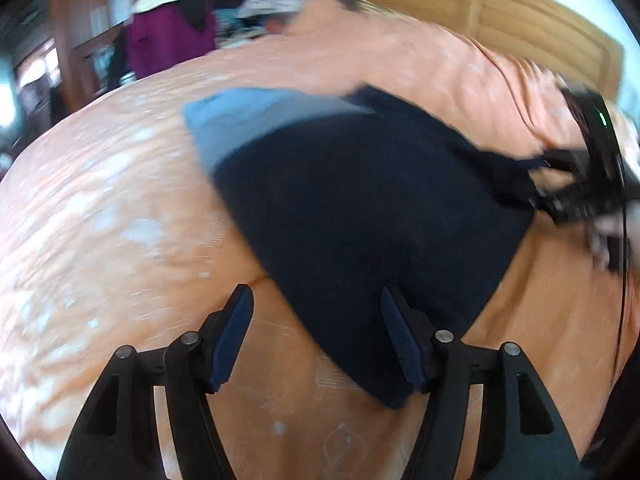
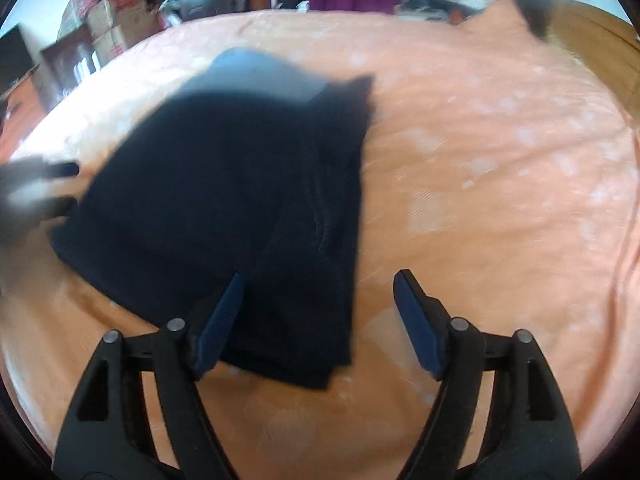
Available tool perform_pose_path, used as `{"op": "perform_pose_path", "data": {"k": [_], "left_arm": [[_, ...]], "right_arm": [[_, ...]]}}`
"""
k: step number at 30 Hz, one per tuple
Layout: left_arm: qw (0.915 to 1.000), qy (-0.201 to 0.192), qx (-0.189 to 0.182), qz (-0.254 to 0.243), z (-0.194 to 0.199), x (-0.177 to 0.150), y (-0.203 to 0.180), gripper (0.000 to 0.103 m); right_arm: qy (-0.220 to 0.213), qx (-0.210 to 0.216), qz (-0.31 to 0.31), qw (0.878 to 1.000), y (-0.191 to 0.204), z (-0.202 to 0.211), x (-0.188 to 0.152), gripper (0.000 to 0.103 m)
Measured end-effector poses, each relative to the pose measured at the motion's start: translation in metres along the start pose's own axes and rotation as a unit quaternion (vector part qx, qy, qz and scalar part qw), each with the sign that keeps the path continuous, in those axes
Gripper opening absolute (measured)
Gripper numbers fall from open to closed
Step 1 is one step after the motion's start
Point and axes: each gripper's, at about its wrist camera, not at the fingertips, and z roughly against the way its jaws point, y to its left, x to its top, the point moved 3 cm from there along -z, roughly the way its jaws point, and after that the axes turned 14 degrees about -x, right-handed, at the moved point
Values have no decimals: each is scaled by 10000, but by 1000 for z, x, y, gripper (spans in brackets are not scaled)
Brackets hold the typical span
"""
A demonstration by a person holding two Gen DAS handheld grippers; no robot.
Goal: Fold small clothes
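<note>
Lying on the bed point(image 2: 500, 140), which has an orange cover with pale flowers, the dark garment point(image 2: 224, 208) is already folded into a compact shape, and a light blue garment point(image 2: 256, 72) lies partly under its far edge. Both pictures are blurred, so fine detail of the cloth cannot be read.

The right tool point(image 2: 318, 320) is spread wide and holds nothing. Its left finger stands over the near right part of the dark garment, and its right finger stands over the bare cover. So the near right corner of the garment lies just in front of this tool and a little to its left.

The left tool point(image 1: 316, 336) is also spread wide and empty. In the left wrist view the near corner of the dark garment point(image 1: 360, 220) reaches between its fingers, close to the right finger. From this tool the garment goes away forward and to the right.

The long axis of the dark garment runs, in the right wrist view, from the near edge toward the far side of the bed, slightly tilted to the left. Both tools are close to the near edge, one at each side. I judge that neither is clearly nearer; each has its own near corner before it. The coming move seems to depend on this: the cloth lies forward of both tools, so a fold or a lift would begin from the near edge.
</note>
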Motion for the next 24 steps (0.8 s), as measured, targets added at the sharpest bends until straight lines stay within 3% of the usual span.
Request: {"op": "perform_pose_path", "data": {"k": [3,6,11,13,16,18,20,24], "left_arm": [[9993,-152,319,135,32,-3,-6,73],[9961,-340,521,624,67,-22,4,80],[9816,-441,1020,1556,111,-75,20,82],[9756,-451,1139,1824,122,-94,24,90],[9659,-140,1470,2129,118,-127,38,97],[9614,46,1398,2368,102,-143,51,99],[9636,26,1523,2198,94,-142,50,103],[9558,192,1653,2423,88,-136,54,103]], "right_arm": [[-214,-70,32,9997,-6,34,2,85],[-155,-75,73,9998,-8,59,-13,90],[357,-16,-19,9994,-3,72,-54,94],[666,39,-34,9978,1,65,-65,98],[904,-70,-100,9958,2,52,-83,98],[1111,-185,-180,9935,-1,37,-93,100],[1177,-158,-366,9922,-5,26,-102,103],[1241,-117,-640,9901,-8,21,-99,103]]}}
